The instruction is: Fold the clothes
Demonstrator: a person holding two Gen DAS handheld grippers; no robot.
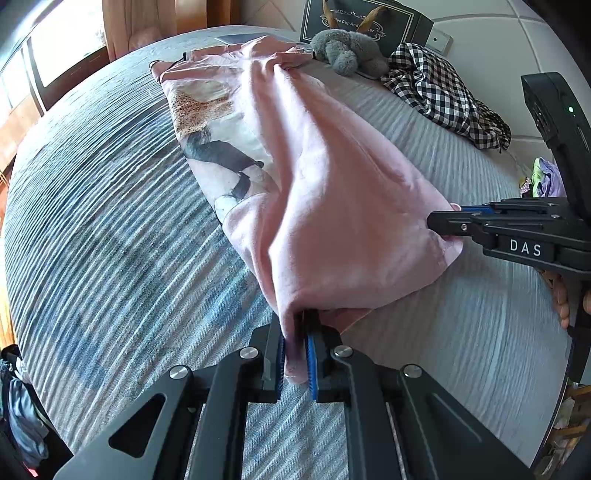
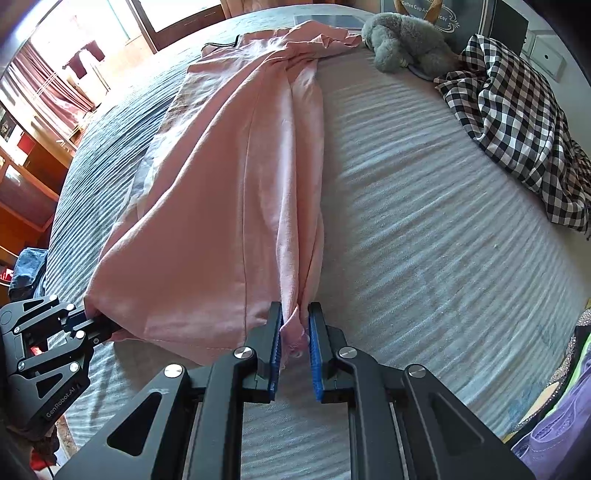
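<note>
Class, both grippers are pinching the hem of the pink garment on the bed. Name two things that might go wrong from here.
1. The left gripper and right gripper each pinch only a small bunch of the pink garment; it might slip free when pulled.
2. The garment's far end lies beside the grey plush toy, so a fold carried that way may snag it.

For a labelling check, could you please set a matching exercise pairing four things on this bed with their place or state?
Things:
1. pink garment
2. checked shirt
3. grey plush toy
4. left tongs

Places or states:
A. crumpled near the bed's far right edge
B. shut on a near corner of pink cloth
C. stretched lengthwise along the striped bedspread, part lifted
D. lying at the far end in front of a dark box

Pairs: 1-C, 2-A, 3-D, 4-B
</note>
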